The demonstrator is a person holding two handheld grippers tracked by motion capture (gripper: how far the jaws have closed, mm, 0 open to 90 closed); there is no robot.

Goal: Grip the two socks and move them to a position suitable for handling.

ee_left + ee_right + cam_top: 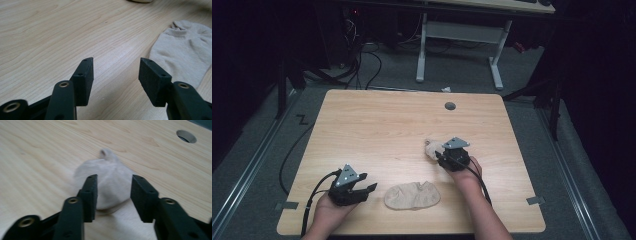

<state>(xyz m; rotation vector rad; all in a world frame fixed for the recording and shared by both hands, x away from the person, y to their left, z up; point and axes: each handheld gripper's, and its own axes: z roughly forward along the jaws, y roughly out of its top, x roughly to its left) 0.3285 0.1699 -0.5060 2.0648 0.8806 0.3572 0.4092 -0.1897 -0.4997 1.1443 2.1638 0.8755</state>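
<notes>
Socks are the items in hand: two beige ones on a wooden counter.

High view: the flat sock lies near the counter's front edge, about midway along it. The bunched sock sits right of centre, well apart from the flat one. The left gripper rests near the front-left corner, aimed at the flat sock but apart from it. The right gripper is just beside the bunched sock. A round cable hole lies toward the far edge.

Left gripper view: the left gripper has its jaws spread wide over bare wood, nothing between them. The flat sock lies to the right, beyond the right-hand jaw and not touched.

Right gripper view: the right gripper also stands spread, with the bunched sock partly between the jaws. The pads do not appear to press it; the picture is somewhat blurred.

Assessment of risk: the bunched sock is soft and rounded, so a closing grip may catch only a loose fold and let the bundle unroll or slip out. A low approach could push it along the smooth wood instead. On the left, closing as aimed would meet only wood; the gripper needs to shift toward the flat sock, whose thin edge may be hard to catch.
</notes>
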